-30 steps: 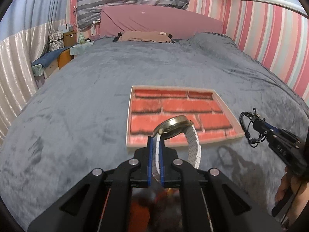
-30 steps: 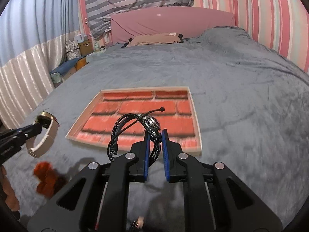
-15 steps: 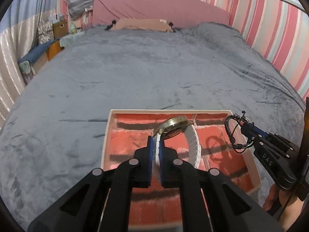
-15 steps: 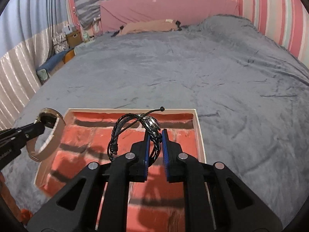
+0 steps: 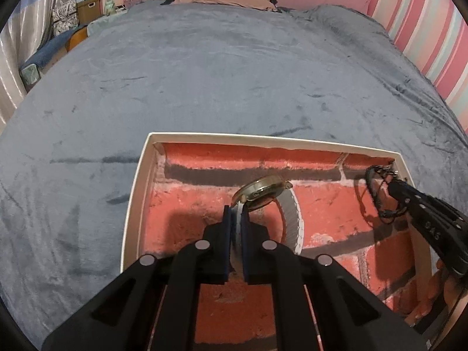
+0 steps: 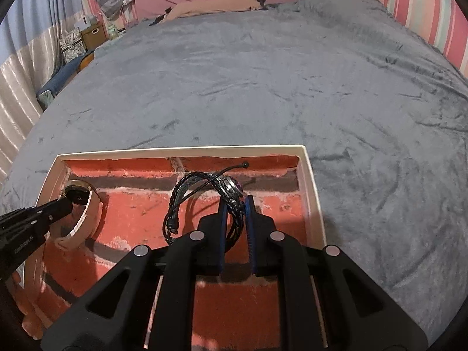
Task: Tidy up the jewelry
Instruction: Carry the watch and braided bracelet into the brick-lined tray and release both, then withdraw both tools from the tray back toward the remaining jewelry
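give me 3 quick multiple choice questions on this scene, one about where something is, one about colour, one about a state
1. Where are both pieces of jewelry?
A. lying on the blanket
B. held over the tray
C. on the pillow

2. What colour is the watch's band?
A. white
B. green
C. black

3. How are the right tongs?
A. wide open and empty
B. out of sight
C. shut on the bracelet

Answers:
1 B: the watch and the black braided bracelet both hang above the brick-patterned tray on the grey blanket.
2 A: the band curving from the gold case looks white.
3 C: the right tongs pinch the cords, as the left tongs pinch the watch band.
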Available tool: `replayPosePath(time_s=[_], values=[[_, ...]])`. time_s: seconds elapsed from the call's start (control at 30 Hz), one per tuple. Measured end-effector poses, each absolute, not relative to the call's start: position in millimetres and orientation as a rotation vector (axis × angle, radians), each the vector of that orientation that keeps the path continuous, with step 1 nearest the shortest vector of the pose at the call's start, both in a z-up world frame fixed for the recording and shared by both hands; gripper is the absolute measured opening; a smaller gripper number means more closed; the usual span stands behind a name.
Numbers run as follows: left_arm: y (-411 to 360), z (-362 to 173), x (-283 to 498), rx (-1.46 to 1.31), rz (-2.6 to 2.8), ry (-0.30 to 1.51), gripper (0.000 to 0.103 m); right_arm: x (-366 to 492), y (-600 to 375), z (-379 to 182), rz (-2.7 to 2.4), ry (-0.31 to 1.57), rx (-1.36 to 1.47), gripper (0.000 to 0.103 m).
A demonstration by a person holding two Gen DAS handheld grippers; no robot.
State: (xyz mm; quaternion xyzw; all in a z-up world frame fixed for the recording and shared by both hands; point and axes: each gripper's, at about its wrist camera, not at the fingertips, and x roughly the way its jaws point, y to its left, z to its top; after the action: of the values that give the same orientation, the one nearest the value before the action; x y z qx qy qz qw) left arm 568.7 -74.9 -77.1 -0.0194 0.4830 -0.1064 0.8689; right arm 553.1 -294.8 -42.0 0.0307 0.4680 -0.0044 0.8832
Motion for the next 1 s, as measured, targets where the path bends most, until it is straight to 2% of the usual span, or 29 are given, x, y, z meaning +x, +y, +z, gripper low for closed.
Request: replayPosePath(time_s=[0.17, 0.47, 0.53, 0.6, 0.77, 0.9, 0.93, 0.97, 1.0], values=[[-76.6, -79.7, 576.2, -0.015, -0.21, 1.028, 0.006, 564.0, -289.1, -56.5, -0.018, 1.052, 0.032, 0.013], [-79.3, -81.8, 579.0, -0.012, -0.2, 1.039, 0.006, 564.7, -288.2, -60.4, -0.012, 1.073, 0.043, 0.014], [-78.7, -80.7, 578.2, -0.006, -0.194, 1.036, 0.006, 564.3, -289.2, -60.3, -0.009, 1.073, 0.053, 0.02], [-77.9, -77.7, 575.8, 0.002, -0.186, 1.025, 0.01, 561.3, -290.7, -55.4, -0.004, 1.055, 0.066, 0.033], [-76.2, -70.5, 563.8, 0.028, -0.169, 1.019, 0.011, 547.3, -296.3, -40.5, 0.001, 1.032, 0.071, 0.039], [-71.0, -47.5, 532.8, 0.022, -0.189, 0.958, 0.011, 517.6, -299.7, -20.0, 0.004, 0.97, 0.07, 0.052], [-70.2, -41.3, 525.3, 0.018, -0.2, 0.948, 0.013, 511.6, -300.1, -16.3, 0.004, 0.962, 0.063, 0.054], [-68.4, -34.2, 517.3, 0.016, -0.199, 0.935, 0.022, 503.8, -299.8, -12.1, 0.003, 0.957, 0.055, 0.057], [-65.0, -23.6, 505.7, 0.015, -0.191, 0.911, 0.04, 499.4, -300.9, -9.1, 0.001, 0.955, 0.052, 0.058]])
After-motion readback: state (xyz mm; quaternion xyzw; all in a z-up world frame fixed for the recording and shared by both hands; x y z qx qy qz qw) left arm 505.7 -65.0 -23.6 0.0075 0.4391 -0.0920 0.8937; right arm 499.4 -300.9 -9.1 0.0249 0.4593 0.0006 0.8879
